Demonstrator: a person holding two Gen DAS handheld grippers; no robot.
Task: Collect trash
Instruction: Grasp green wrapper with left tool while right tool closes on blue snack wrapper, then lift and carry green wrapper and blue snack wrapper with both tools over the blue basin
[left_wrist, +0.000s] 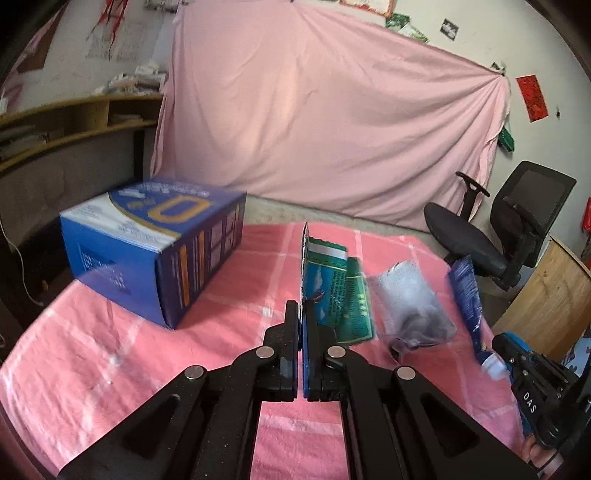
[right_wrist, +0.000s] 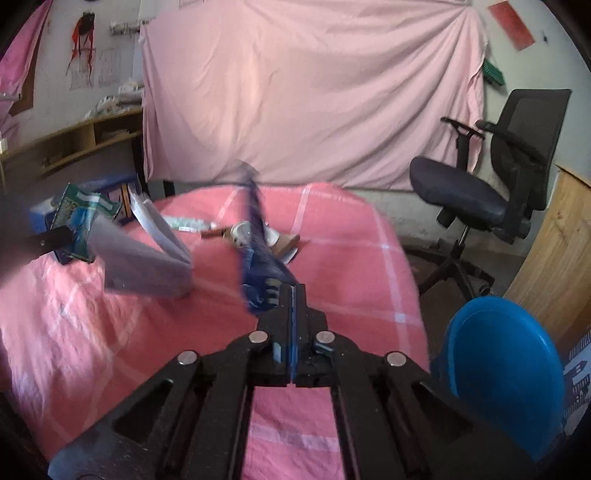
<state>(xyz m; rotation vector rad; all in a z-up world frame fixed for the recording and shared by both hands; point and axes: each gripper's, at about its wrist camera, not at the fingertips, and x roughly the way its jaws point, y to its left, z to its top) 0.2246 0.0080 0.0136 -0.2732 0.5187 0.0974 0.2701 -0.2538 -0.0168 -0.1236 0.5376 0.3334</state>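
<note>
Tongs are both gripping: left gripper (left_wrist: 303, 325) is pinching the flattened green carton (left_wrist: 332, 291), right gripper (right_wrist: 293, 306) the crumpled blue wrapper (right_wrist: 258, 258), so I'm carrying steadily toward the round blue bin (right_wrist: 498, 373).

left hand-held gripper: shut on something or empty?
Shut on the green packet: the left hand-held gripper clamps the packet's edge, which stands upright between its fingers above the pink cloth.
</note>
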